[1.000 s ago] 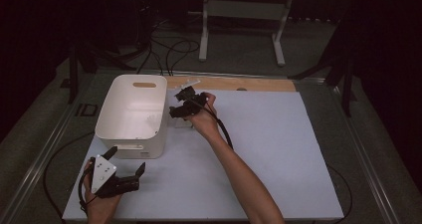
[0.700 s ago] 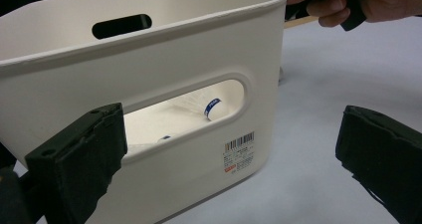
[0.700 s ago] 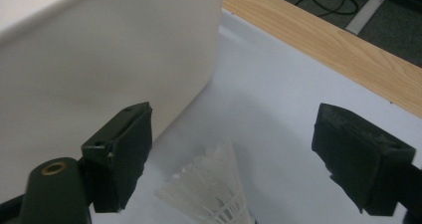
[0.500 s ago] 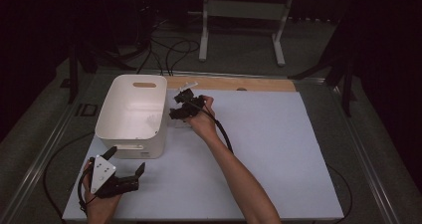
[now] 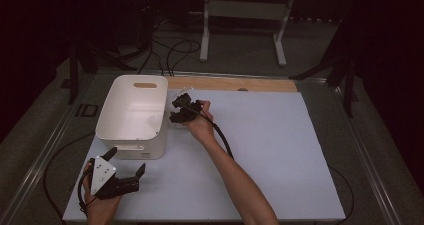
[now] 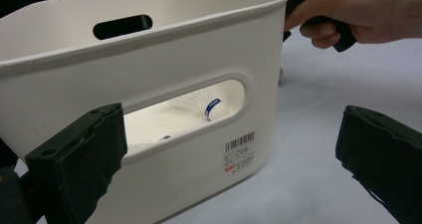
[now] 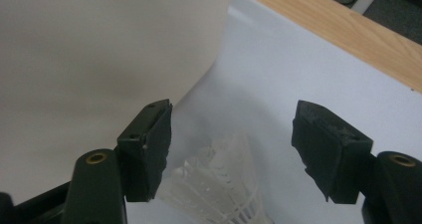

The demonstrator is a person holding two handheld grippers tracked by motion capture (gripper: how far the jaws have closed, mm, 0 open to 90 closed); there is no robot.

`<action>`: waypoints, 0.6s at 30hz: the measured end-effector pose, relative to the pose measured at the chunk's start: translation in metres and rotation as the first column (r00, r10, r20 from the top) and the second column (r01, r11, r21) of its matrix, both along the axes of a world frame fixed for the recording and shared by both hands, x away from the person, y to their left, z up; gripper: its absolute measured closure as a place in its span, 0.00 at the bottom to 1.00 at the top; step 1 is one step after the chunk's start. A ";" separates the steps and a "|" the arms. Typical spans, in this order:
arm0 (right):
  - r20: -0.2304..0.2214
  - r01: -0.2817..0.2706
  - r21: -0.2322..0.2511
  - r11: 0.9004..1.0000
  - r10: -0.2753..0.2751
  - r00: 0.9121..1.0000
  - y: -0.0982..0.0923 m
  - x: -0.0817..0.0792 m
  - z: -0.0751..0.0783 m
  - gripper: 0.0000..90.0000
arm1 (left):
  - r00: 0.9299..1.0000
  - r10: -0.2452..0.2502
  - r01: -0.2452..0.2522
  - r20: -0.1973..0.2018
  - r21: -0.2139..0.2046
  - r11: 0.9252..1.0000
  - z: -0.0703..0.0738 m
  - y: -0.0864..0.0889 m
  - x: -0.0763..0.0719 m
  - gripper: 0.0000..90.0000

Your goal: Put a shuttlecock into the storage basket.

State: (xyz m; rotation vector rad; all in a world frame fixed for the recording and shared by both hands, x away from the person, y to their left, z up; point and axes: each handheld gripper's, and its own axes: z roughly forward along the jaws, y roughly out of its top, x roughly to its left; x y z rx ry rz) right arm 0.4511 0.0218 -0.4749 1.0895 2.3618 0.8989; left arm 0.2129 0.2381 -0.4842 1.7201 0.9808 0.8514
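In the right gripper view, a white shuttlecock lies on the pale table sheet at the bottom centre of the frame, between the two black jaws of the right gripper. The jaws have just been closing, but they stand apart and do not press the feathers. The white bin fills the upper left, just beside the shuttlecock. In the high view, the left gripper rests at the lower left, with its jaws spread and nothing between them.
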 end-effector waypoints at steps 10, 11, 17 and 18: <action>-0.008 0.017 -0.062 0.998 -0.017 1.000 -0.005 -0.002 -0.007 0.38 | 1.000 0.001 -0.001 0.000 -0.001 1.000 0.000 0.000 0.000 0.00; -0.009 0.021 -0.064 0.998 -0.021 1.000 -0.006 -0.003 -0.007 0.39 | 1.000 0.001 -0.001 0.000 -0.002 1.000 0.000 0.000 0.000 0.00; 0.012 0.014 -0.100 0.995 -0.012 1.000 -0.019 -0.010 0.001 0.45 | 1.000 -0.001 0.001 -0.001 0.001 1.000 0.000 0.000 0.000 0.00; 0.014 0.016 -0.105 0.994 -0.015 1.000 -0.021 -0.012 0.002 0.47 | 1.000 -0.002 0.002 0.000 0.002 1.000 0.000 -0.001 0.000 0.00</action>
